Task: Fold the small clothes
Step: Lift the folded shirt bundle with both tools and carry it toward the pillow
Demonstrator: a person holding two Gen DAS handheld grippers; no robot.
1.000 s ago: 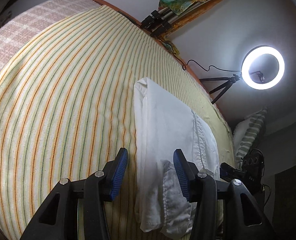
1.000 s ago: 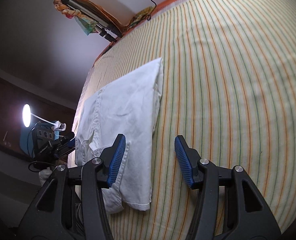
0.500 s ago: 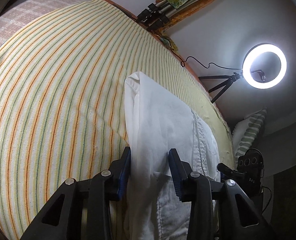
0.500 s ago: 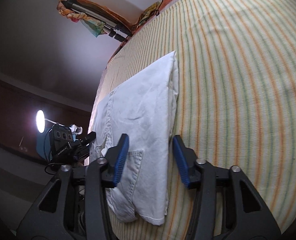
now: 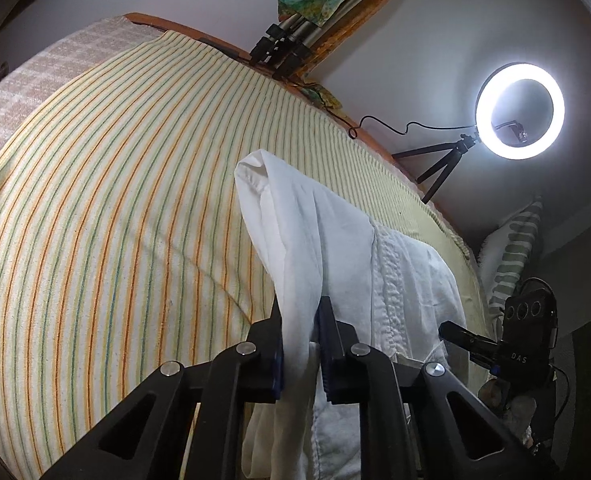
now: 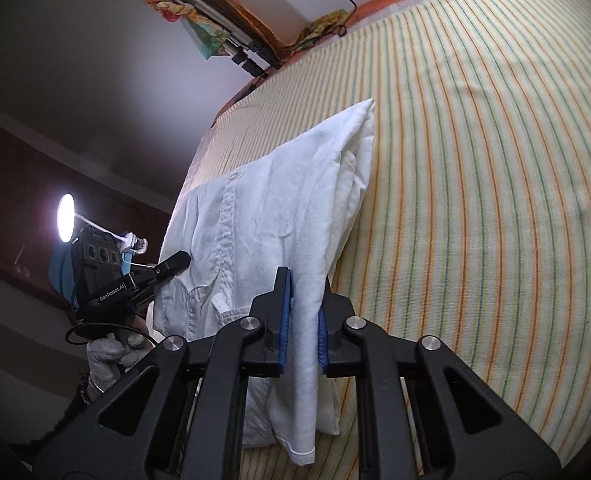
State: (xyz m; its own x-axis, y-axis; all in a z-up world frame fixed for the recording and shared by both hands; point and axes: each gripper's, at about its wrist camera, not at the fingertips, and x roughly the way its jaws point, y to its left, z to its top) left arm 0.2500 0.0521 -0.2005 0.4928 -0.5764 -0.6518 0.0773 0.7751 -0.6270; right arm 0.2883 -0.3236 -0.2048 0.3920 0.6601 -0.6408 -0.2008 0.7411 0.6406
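Left tongs and right tongs, open a second ago, now pinch the white garment's near edge — we judge the fold-over can begin.

Left gripper: matte black plastic arms w/ triangular cut-outs, four round silver screws, dark blue ribbed pads on the inner faces. Right gripper: same black frame, same silver screws, brighter blue pads. Seen from right wrist cam: black camera block w/ three lenses, white "GenRobot.AI" lettering, black cable loop, grey-white knit glove below.
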